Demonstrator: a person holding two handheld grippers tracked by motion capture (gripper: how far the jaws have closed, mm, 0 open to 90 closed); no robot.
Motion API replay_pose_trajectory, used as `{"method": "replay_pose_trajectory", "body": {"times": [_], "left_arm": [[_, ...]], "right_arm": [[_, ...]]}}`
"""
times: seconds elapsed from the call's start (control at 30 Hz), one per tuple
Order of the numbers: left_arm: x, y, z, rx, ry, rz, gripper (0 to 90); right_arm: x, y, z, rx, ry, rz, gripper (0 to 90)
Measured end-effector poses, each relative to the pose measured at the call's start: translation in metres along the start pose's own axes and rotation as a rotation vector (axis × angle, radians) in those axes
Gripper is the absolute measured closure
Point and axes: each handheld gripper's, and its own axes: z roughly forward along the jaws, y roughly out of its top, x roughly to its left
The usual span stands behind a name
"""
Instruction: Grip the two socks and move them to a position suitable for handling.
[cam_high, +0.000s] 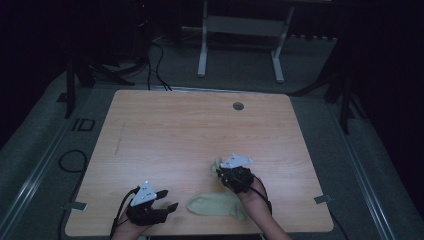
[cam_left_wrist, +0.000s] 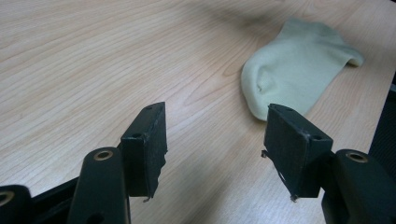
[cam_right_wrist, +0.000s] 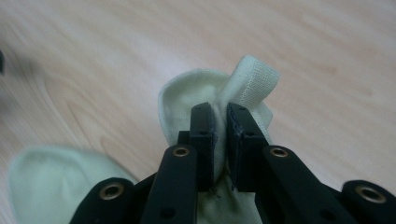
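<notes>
A pale green sock (cam_high: 215, 205) lies flat near the table's front edge; in the left gripper view this sock (cam_left_wrist: 299, 74) lies ahead and to the right of the jaws. My right gripper (cam_high: 223, 173) (cam_right_wrist: 221, 122) is shut on a second pale green sock (cam_right_wrist: 247, 79), whose bunched fabric (cam_high: 216, 165) sticks out past the jaws just above the table. The flat sock (cam_right_wrist: 46, 182) lies at that view's lower left. My left gripper (cam_high: 169, 200) (cam_left_wrist: 215, 149) stands open and empty to the left of the flat sock, low over the wood.
The wooden table (cam_high: 175, 125) has a round grommet hole (cam_high: 238, 106) near its far edge. Behind it stand a white desk frame (cam_high: 240, 45) and cables on the grey floor (cam_high: 155, 65). Dark stands flank both sides.
</notes>
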Motion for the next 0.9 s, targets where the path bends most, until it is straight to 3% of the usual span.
{"method": "replay_pose_trajectory", "body": {"times": [0.3, 0.47, 0.57, 0.73, 0.9], "left_arm": [[-0.008, 0.008, 0.011, 0.009, -0.021, 0.007, 39.4], [-0.011, 0.011, 0.019, 0.026, -0.034, 0.006, 39.4], [-0.010, 0.016, 0.023, 0.034, -0.036, 0.000, 39.4], [-0.007, 0.039, 0.031, 0.018, -0.029, 0.003, 39.4], [-0.006, 0.068, 0.051, 0.037, -0.040, 0.017, 39.3]], "right_arm": [[-0.003, -0.027, 0.031, 0.092, -0.007, 0.018, 80.8], [-0.002, -0.031, 0.035, 0.080, -0.004, 0.027, 76.1], [-0.003, -0.028, 0.030, 0.085, 0.023, 0.039, 64.3], [-0.016, -0.015, 0.006, 0.016, 0.017, 0.040, 62.2], [-0.035, -0.006, -0.003, 0.003, 0.022, 0.073, 62.8]]}}
